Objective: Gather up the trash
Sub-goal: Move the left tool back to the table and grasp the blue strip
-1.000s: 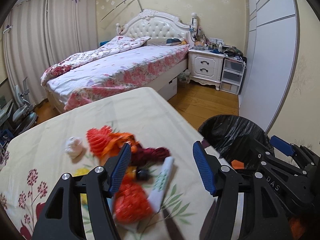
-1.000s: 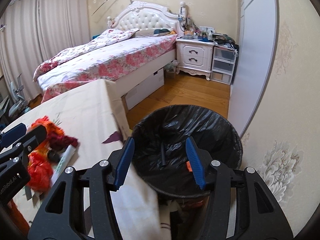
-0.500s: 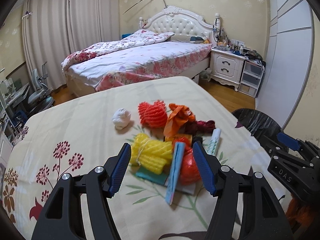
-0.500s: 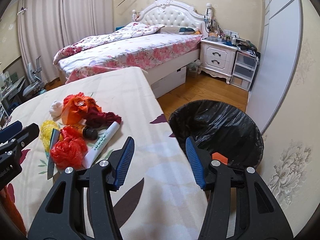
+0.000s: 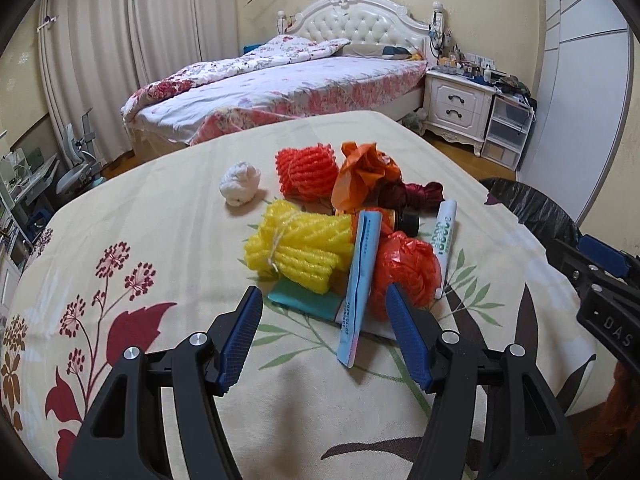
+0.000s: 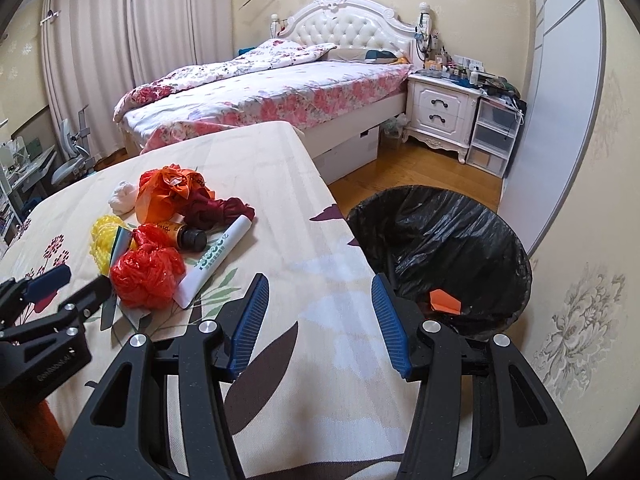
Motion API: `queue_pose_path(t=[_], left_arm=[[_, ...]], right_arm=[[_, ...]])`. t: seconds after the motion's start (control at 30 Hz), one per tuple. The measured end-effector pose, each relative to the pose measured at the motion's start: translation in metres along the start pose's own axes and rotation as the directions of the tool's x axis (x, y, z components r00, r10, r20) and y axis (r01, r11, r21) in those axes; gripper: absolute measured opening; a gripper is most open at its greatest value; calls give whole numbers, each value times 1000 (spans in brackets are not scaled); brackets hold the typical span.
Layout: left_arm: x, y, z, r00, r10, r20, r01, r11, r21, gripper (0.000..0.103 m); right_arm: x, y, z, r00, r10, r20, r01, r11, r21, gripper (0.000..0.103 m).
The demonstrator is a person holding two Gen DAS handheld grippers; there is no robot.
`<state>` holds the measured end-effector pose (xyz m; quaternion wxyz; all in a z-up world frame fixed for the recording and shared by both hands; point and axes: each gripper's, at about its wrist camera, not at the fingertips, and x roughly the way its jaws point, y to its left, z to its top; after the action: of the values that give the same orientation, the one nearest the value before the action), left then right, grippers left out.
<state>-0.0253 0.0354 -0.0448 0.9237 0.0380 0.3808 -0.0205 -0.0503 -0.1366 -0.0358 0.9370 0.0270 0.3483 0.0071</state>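
Bedroom setting: a table (image 5: 168, 216) under a floral cloth carries a heap of trash, with a black-lined bin (image 6: 460, 240) standing just off its right edge. Left gripper (image 5: 324, 336), jaws wide apart and empty, hovers low over the near end of the heap, in line with a flat blue-and-white packet (image 5: 358, 276). Right gripper (image 6: 318, 320), likewise wide open and holding nothing, hangs above bare cloth between heap and bin. An orange scrap (image 6: 444, 300) lies inside the bin.

Risks, as judged. The blue packet rests on a teal card (image 5: 304, 298) and leans against a red crumpled bag (image 5: 404, 270) and yellow foam netting (image 5: 300, 250); closing on it may catch a neighbour or pinch the cloth. A white tube (image 6: 218, 256) and a small dark-capped bottle (image 6: 182, 234) lie near the heap's right side and could roll if nudged. Whether the packet lies flat is uncertain through the fisheye, so a low grip may slide off.
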Motion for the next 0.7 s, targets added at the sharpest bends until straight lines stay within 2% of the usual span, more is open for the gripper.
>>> queue_pose_path(t=[0.23,0.63,0.7], left_arm=[[9,-6,-1,1000,3,-13,-2,1000,29,48],[8,2,-7,999,-3,-36,3,1000,13,48],[9,0,-6,999,-8,-38,9,1000,17,42]], right_arm=[[2,-1,-3,1000,15,-5,-15,1000,7,52],[8,-1,-4,1000,21,-18,-20,1000,12,52],[9,1,-5,1000,23,-21,-23,1000,9,52]])
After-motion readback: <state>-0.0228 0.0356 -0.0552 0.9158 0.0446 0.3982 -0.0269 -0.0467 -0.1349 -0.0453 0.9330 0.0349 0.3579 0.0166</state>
